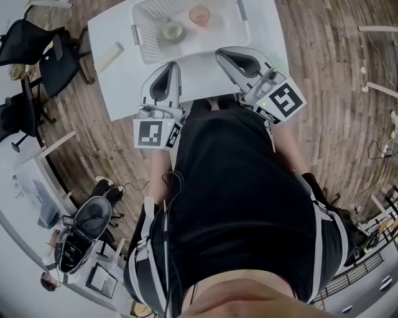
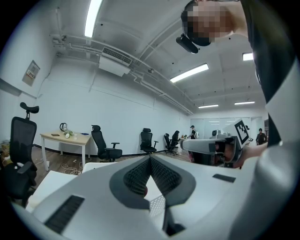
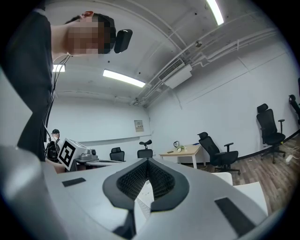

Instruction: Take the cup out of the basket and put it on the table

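Saw a white basket [image 1: 140, 43] at the far side of the white table [image 1: 121, 99]. Spotted a small pink cup [image 1: 199, 15] inside it, in the far right part, open side up. Spotted a round pale thing [image 1: 172, 30] just left of the cup and a bit nearer, too small to tell what.

Held the left gripper [image 1: 170, 65] over the near edge of the table, jaws closed tight with nothing between them. Held the right gripper [image 1: 221, 56] the same way, closed and empty, just short of the basket. Touched nothing.

Looked small and light, that cup. Looked hard and smooth too, so maybe slippery. Might have cracked or rolled off if dropped.

Seemed best to open the jaws wide first, then come down from above. Seemed best to pinch the rim, one pad inside and one outside. Seemed wise to pick the right side of the rim, away from the round thing. Called for a soft squeeze, a straight lift over the basket wall, and a gentle set-down on bare table.
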### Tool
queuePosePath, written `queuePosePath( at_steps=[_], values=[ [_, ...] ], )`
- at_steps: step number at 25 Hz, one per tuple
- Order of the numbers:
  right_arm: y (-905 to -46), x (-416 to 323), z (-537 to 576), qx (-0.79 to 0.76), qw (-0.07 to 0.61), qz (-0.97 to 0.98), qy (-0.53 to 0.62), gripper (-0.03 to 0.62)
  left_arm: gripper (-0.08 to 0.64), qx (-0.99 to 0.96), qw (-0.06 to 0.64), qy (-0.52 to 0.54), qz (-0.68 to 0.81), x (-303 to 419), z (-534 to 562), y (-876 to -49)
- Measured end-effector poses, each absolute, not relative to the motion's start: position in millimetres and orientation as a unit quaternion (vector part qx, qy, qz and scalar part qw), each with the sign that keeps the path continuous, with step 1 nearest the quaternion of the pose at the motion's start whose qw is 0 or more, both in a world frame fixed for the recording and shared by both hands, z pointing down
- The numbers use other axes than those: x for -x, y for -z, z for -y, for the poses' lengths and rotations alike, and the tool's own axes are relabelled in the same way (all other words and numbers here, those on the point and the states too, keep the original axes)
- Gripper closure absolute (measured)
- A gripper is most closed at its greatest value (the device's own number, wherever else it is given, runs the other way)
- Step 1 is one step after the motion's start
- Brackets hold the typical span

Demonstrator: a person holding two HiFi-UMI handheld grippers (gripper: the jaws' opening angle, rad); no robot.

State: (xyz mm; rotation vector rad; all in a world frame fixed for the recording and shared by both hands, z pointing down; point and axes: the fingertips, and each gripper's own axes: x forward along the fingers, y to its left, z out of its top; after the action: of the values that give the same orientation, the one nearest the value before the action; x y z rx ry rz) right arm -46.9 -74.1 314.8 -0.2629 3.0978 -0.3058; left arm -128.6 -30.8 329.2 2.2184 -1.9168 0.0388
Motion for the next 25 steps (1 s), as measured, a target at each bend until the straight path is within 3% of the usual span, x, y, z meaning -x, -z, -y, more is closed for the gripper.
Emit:
queuePosePath(
  at_steps=[14,18,25],
  values=[
    [-319.4,40.5,71.4,0.134,0.010,-0.986,0.102,0.574,0.535,-0.783,0.111,-0.108,0.602,147.0,58.1,-357.7],
    [-322.8,33.3,77.9,0.144,0.013,-0.983,0.109,0.574,0.462,-0.798,0.097,-0.189,0.565,140.7,74.0,-371.8],
    [-324.7,24.1,81.3,0.154,0.023,-0.981,0.114,0.574,0.426,-0.791,0.097,-0.290,0.530,155.6,110.6,-404.5]
  ],
)
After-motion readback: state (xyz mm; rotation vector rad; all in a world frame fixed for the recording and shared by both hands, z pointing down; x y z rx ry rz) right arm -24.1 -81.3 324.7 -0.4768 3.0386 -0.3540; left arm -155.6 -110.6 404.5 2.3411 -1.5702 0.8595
